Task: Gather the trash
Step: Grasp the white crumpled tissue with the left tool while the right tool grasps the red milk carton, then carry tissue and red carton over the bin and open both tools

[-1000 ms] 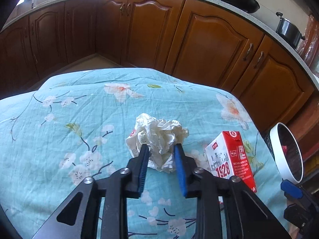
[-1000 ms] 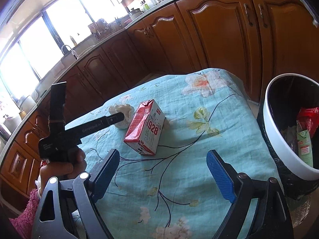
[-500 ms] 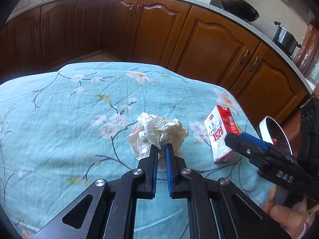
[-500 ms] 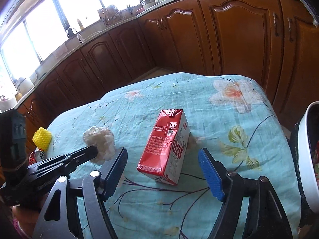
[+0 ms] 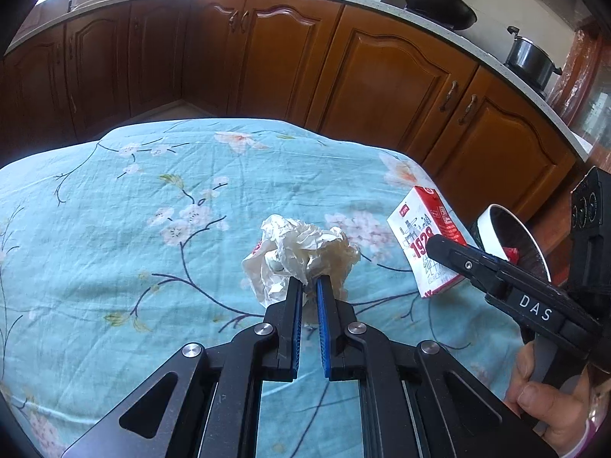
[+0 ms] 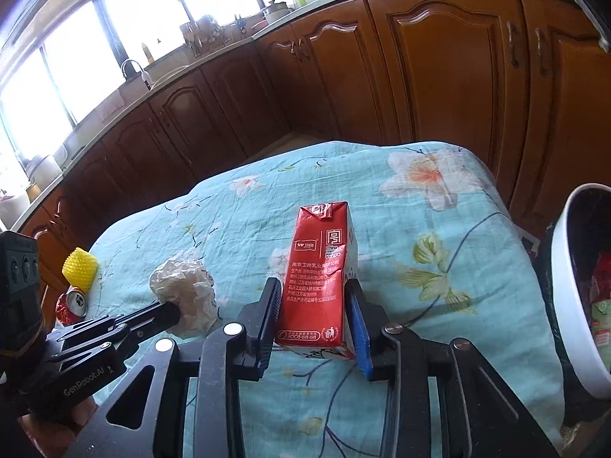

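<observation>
In the left wrist view, the left tongs (image 5: 308, 282) are pinched on the near edge of the crumpled paper wad (image 5: 301, 253), their blue pads almost meeting with only a fold of paper between them. The wad sits on the blue floral cloth (image 5: 152, 229) covering the counter. At about three o'clock from the wad stands the red milk carton (image 5: 425, 244), partly hidden by one black finger of the right tongs (image 5: 458, 263). Further out at three o'clock, just off the cloth's edge, is the white-rimmed trash bin (image 5: 492, 229).

In the right wrist view, the right tongs (image 6: 315, 297) are clamped on the red milk carton (image 6: 320, 267), one pad pressed against each side of its lower half; it stands tilted slightly on the cloth (image 6: 439, 267). At nine o'clock from the carton lies the paper wad (image 6: 185, 290), with the tip of the left tongs (image 6: 168, 315) against its near side. Beyond that, at nine to ten o'clock, sit a red can (image 6: 72, 305) and a yellow knobbly cup (image 6: 80, 269) near the cloth's far-left edge. At three o'clock, the bin (image 6: 573, 305) holds red and green wrappers. Wooden cabinets (image 6: 439, 76) line the background.
</observation>
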{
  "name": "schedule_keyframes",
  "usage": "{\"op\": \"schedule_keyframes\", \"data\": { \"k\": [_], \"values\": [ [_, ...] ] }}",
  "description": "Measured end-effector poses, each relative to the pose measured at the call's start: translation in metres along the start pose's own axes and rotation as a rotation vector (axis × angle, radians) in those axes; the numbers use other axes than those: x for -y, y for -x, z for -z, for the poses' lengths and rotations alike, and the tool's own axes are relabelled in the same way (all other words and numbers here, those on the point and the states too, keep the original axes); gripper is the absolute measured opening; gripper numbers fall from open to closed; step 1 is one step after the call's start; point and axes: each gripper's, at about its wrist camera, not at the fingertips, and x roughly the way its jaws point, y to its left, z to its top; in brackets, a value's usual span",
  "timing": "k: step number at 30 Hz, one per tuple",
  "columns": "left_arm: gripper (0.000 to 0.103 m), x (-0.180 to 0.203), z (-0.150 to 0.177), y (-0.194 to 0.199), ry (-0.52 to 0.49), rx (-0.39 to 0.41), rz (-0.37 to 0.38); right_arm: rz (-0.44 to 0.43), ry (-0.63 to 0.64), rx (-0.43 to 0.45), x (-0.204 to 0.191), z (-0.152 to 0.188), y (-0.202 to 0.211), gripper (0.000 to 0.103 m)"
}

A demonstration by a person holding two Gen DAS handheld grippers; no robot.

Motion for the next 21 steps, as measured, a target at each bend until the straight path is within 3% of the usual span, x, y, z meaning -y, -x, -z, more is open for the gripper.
{"op": "schedule_keyframes", "data": {
  "k": [9,21],
  "values": [
    [0.007,0.051,0.010,0.008,-0.075,-0.012,0.053,-0.001,-0.058,0.062,0.031,0.014,0.055,0.034],
    [0.007,0.097,0.015,0.009,-0.144,-0.037,0.107,0.015,-0.115,0.101,0.058,0.036,0.095,0.033]
  ]
}}
